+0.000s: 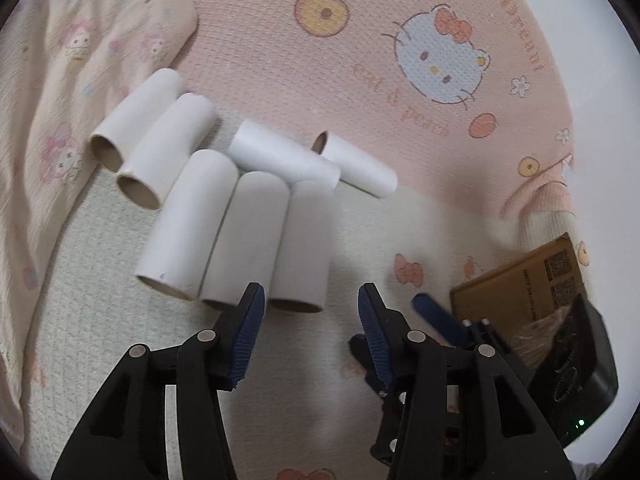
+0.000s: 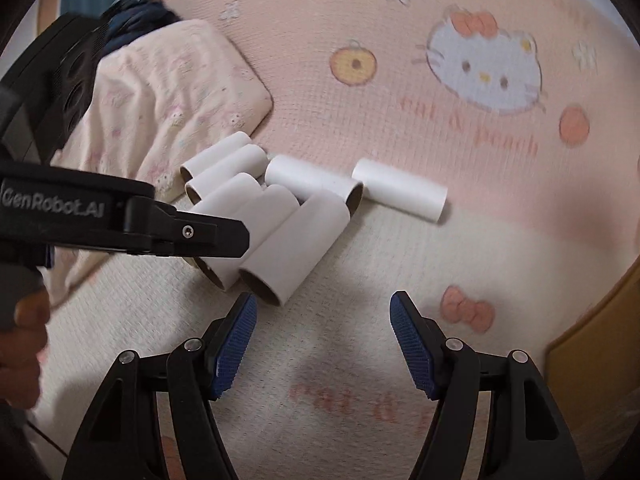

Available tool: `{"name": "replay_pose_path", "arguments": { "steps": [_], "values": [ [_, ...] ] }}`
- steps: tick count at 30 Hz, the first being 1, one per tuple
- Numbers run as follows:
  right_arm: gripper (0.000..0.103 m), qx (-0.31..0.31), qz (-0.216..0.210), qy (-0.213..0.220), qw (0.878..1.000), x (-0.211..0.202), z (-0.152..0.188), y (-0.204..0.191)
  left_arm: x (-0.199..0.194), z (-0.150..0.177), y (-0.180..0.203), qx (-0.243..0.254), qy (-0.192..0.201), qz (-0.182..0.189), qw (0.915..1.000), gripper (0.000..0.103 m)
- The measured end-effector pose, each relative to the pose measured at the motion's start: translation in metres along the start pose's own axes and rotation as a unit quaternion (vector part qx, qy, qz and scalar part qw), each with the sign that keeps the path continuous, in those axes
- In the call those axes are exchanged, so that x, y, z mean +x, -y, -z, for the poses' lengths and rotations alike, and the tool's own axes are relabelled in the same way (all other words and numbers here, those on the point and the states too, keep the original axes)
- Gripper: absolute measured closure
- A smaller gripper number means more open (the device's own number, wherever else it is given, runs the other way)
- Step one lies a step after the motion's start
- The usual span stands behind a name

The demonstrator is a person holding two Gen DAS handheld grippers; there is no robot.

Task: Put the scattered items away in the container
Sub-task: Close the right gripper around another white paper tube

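Pick phase, nothing grabbed yet. Left hand-held gripper [image 1: 311,300] is wide open and empty, hovering just short of the nearest cardboard tube [image 1: 302,246]. Right hand-held gripper [image 2: 323,309] is also wide open and empty. Seven tubes lie bunched on the bed cover [image 1: 400,240], one stray tube [image 2: 400,190] slightly apart. Cardboard box [image 1: 520,280] sits to the right. Next move, I'd say: straddle the nearest tube across its width, then close.

Matt cardboard tubes [image 1: 236,228], seemingly waffle-textured cloth blanket [image 1: 400,240]
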State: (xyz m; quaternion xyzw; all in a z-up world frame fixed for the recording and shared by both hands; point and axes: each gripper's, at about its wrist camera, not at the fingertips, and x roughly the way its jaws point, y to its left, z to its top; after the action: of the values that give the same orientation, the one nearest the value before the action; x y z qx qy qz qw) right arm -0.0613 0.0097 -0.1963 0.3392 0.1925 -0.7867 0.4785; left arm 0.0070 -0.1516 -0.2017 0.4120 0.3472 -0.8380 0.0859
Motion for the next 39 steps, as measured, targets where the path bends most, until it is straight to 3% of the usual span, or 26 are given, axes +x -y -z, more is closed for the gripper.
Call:
{"name": "replay_pose_path", "arguments": {
  "steps": [3, 14, 17, 21, 29, 31, 33, 35, 39],
  "values": [
    [0.036, 0.020, -0.012, -0.013, 1.000, 0.007, -0.002, 0.006, 0.012, -0.008, 0.002, -0.003, -0.020, -0.019, 0.9996, 0.050],
    [0.036, 0.098, -0.044, -0.047, 0.993, 0.023, 0.000, 0.023, 0.046, -0.015, 0.007, 0.008, -0.046, -0.006, 0.9989, 0.058],
    [0.036, 0.098, -0.054, -0.046, 0.993, 0.024, -0.001, 0.023, 0.055, -0.014, 0.010, 0.013, -0.062, -0.009, 0.9980, 0.059],
    [0.036, 0.090, -0.066, -0.041, 0.993, 0.025, -0.005, 0.021, 0.061, -0.010, 0.009, -0.006, -0.077, 0.017, 0.9969, 0.065],
    [0.036, 0.074, -0.064, -0.029, 0.995, 0.028, -0.002, 0.017, 0.063, -0.004, 0.017, 0.006, -0.074, 0.028, 0.9968, 0.067],
    [0.039, 0.072, -0.061, -0.029, 0.995, 0.029, -0.002, 0.018, 0.063, -0.001, 0.018, 0.008, -0.077, 0.034, 0.9964, 0.067],
    [0.055, 0.073, -0.064, -0.032, 0.995, 0.030, -0.002, 0.020, 0.063, 0.003, 0.020, 0.012, -0.076, 0.036, 0.9964, 0.068],
    [0.064, 0.078, -0.066, -0.044, 0.994, 0.032, -0.001, 0.023, 0.060, 0.007, 0.022, 0.016, -0.070, 0.031, 0.9969, 0.069],
    [0.064, 0.076, -0.066, -0.049, 0.994, 0.028, 0.004, 0.022, 0.055, 0.015, 0.026, 0.018, -0.073, 0.031, 0.9967, 0.072]
  ]
}}
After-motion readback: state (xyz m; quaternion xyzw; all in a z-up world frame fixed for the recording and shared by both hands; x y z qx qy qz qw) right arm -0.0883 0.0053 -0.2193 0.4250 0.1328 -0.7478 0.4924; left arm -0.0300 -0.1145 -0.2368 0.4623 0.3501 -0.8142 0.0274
